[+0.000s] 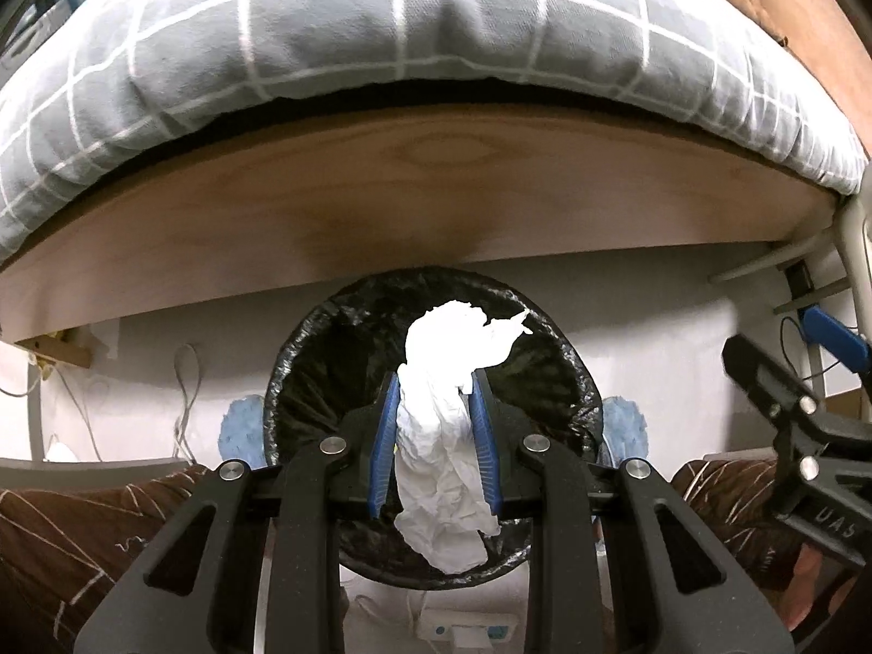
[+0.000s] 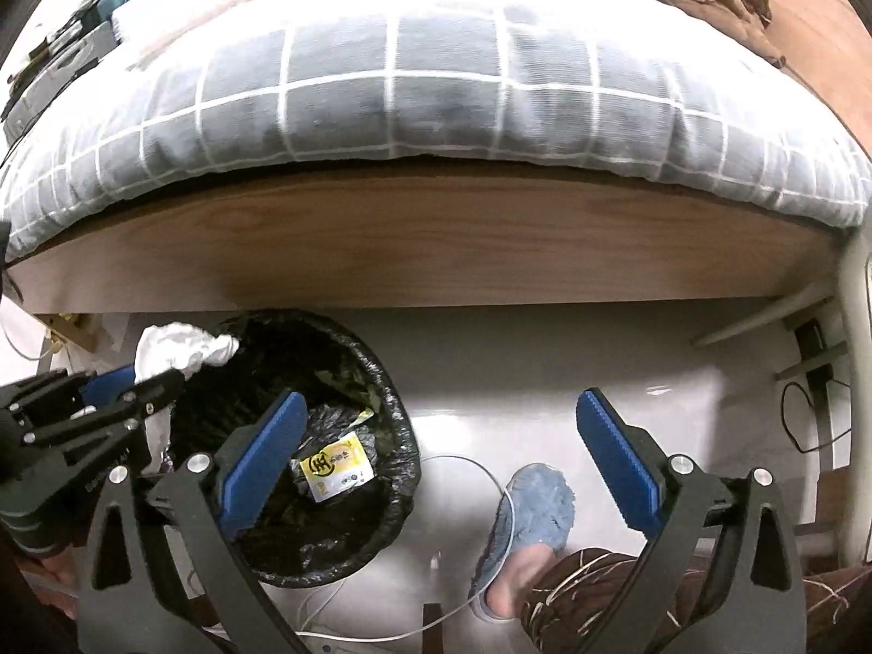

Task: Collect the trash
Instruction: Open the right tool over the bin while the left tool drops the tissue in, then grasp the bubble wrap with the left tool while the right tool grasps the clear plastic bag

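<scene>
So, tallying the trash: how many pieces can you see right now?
2: a crumpled white paper wad clamped in the left claw over the black-lined bin, and a yellow-labelled wrapper inside it. More may be hidden.

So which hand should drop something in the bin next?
Left. The left gripper is shut on the crumpled tissue, right above the black-lined bin. The right gripper is open and empty.
</scene>
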The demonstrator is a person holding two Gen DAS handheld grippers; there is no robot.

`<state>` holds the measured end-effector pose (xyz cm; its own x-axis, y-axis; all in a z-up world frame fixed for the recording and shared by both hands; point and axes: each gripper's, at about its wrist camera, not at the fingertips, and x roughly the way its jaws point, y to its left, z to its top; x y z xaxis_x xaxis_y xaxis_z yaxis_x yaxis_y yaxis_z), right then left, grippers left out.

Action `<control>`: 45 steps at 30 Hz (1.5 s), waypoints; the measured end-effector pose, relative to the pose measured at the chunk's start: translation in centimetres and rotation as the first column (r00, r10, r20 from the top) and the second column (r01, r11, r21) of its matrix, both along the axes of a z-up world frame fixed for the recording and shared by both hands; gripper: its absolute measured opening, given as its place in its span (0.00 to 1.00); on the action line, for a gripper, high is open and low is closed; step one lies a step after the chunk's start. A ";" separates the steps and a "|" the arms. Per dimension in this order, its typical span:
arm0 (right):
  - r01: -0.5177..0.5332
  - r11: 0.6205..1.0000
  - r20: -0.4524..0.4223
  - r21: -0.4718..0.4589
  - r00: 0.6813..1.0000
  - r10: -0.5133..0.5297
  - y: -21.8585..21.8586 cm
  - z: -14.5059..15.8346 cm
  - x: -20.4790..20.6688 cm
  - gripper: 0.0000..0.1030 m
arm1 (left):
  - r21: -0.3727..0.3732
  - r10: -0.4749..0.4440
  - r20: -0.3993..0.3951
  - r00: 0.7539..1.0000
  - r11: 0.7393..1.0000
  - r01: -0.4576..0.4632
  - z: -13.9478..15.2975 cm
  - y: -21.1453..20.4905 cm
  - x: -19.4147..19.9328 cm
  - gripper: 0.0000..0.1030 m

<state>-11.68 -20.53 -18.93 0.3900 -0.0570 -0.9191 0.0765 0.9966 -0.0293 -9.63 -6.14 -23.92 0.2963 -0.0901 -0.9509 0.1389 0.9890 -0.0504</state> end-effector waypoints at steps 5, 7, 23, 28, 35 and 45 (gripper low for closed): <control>0.031 1.000 0.019 0.003 0.999 -0.031 -0.8 0.4 0.1 0.93 | 0.007 -0.006 0.014 1.000 1.000 0.006 0.2 -0.2 -0.3 0.28; 0.034 0.999 0.025 0.002 0.999 -0.034 -0.8 0.5 0.1 0.93 | 0.013 -0.003 0.013 1.000 1.000 0.002 -0.1 -0.1 -0.2 0.39; 0.006 1.000 0.047 0.013 0.999 -0.007 0.6 2.1 -0.1 0.93 | -0.001 0.044 0.068 0.997 0.999 -0.044 1.4 2.0 -1.4 0.93; -0.013 1.000 0.092 -0.001 0.996 0.013 1.1 4.8 0.3 0.93 | 0.005 0.016 0.122 0.992 1.000 -0.016 4.9 2.4 -1.2 0.94; -0.007 1.000 0.165 -0.018 0.986 0.010 -0.1 9.2 1.2 0.93 | 0.001 0.040 0.178 0.983 0.999 -0.041 8.9 3.9 -0.1 0.94; 0.014 0.999 0.235 -0.035 0.972 -0.006 -3.0 13.3 4.6 0.92 | -0.011 0.073 0.234 0.970 0.997 -0.072 12.9 4.9 3.7 0.94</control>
<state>-7.06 -23.51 -5.59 0.5937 -0.0935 -0.7993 0.0954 0.9944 -0.0455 -5.97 -1.24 -10.98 0.5164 -0.0629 -0.8540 0.0754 0.9968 -0.0279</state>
